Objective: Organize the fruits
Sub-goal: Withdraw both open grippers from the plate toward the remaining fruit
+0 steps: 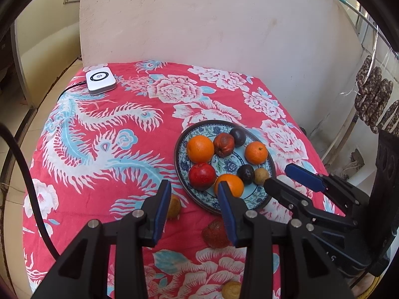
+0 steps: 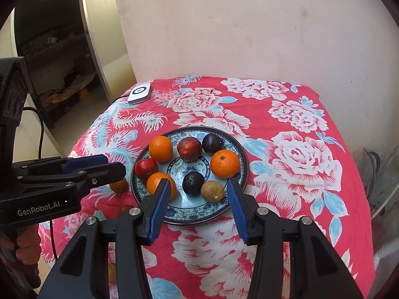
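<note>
- the plate [image 2: 239, 149] sits near the middle of the table, on the red flowered cloth [image 2: 299, 236], and it holds eight fruits: three oranges, two red ones, two dark ones and one small brown one.
- three fruits lie on the cloth, outside the plate: a small brown fruit [image 1: 173, 207] just beside the plate's near-left rim, a red fruit [image 1: 215, 234] nearer to the camera, and another brown fruit [image 1: 231, 290] at the front edge.
- the left gripper [image 1: 193, 199] hangs over these loose fruits. its jaws are apart and nothing is between them.
- the right gripper [image 2: 197, 199] hangs over the near rim of the plate. its jaws are also apart and empty.
- the red fruit looks wrinkled and maybe soft, so i think a light squeeze across its widest part is best.
- the brown fruits are small, round and probably firm. they can roll away on the cloth, so take hold at the middle, from above.
- the oranges look heavier and firm. the plate seems ceramic and can break, so fruits must be put down gently.
</note>
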{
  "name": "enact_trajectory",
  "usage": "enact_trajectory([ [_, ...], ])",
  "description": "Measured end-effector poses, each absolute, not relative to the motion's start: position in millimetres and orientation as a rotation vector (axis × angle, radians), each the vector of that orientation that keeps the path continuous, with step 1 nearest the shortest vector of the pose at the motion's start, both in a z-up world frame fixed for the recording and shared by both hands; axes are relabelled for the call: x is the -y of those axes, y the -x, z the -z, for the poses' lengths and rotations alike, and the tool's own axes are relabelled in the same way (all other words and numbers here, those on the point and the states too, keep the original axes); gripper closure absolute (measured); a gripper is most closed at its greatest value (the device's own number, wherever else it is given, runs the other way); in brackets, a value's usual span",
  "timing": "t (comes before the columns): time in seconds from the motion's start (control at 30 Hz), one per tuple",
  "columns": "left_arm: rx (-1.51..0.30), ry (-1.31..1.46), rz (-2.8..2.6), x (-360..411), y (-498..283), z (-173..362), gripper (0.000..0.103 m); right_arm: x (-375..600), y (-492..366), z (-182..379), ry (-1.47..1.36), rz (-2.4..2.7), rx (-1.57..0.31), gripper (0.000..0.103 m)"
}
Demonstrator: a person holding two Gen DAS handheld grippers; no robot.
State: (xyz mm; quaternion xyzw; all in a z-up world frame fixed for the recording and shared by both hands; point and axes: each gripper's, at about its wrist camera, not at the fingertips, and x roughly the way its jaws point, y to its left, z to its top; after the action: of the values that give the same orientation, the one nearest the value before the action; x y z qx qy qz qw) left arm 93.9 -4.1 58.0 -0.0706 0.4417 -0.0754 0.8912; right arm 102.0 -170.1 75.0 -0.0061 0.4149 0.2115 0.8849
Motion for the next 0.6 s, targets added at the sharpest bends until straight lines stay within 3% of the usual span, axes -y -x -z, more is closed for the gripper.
enact_trajectory([
  [0.6, -0.957, 0.147, 0.124, -12, -74, -44, 0.062, 153, -74, -74, 0.014, -0.53, -0.89, 0.055],
])
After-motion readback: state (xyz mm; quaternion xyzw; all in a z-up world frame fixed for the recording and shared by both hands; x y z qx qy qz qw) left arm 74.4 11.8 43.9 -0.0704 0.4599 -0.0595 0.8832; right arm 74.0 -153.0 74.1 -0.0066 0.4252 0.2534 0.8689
